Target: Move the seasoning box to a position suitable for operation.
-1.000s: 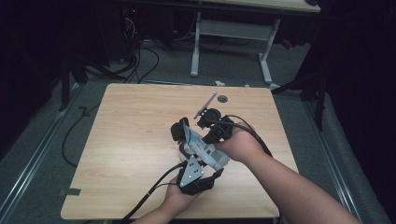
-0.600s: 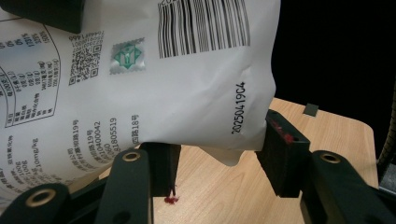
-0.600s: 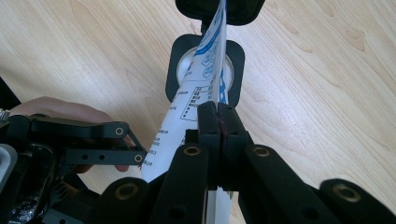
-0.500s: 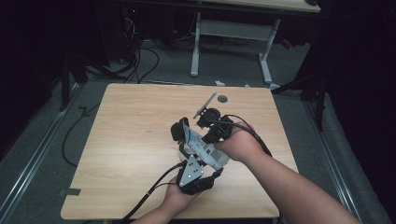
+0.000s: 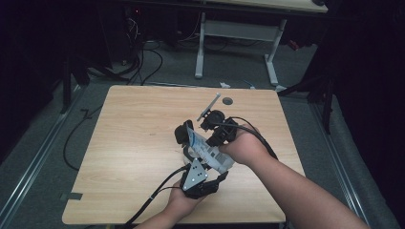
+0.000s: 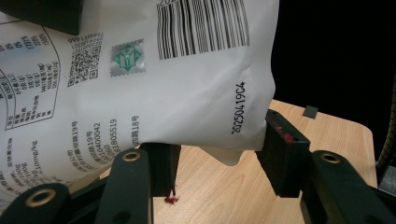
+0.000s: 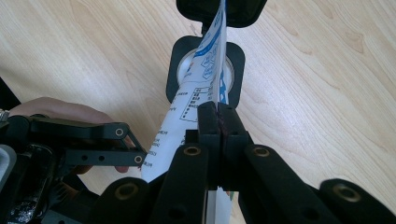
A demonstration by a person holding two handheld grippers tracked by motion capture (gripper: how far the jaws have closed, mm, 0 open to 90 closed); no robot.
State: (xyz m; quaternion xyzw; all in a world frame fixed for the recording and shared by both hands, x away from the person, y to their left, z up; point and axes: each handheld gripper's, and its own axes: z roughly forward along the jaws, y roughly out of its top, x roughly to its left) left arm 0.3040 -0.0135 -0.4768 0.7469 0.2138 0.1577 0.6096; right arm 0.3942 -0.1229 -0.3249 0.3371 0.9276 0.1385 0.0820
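Seen from the high view, both grippers meet over the middle of the wooden table [image 5: 129, 157], with a white printed pouch [image 5: 206, 151] slung between them; the left gripper [image 5: 200, 180] sits nearer the person's edge, the right gripper [image 5: 218, 132] farther in, the right hand [image 5: 246, 147] wrapped round it. Jaw state is hard to read from up here. A slim grey stick [image 5: 209, 106] and a small dark disc [image 5: 228, 100] lie near the far edge.

Left gripper view: pouch [image 6: 154, 74] close up, barcode, QR code and date stamp readable, lifted off the table. Its lower corner sits between the two half-open jaws; right pad touches the pouch's edge, left pad against the underside, so a loose-looking hold on the wide bag.

Right gripper view: jaws pressed fully together, pinching the thin edge of the pouch [image 7: 187, 107], seen edge-on. A black square block with a pale round centre [image 7: 233, 60] lies on the table behind. The left gripper [image 7: 93, 140] sits at the lower left.
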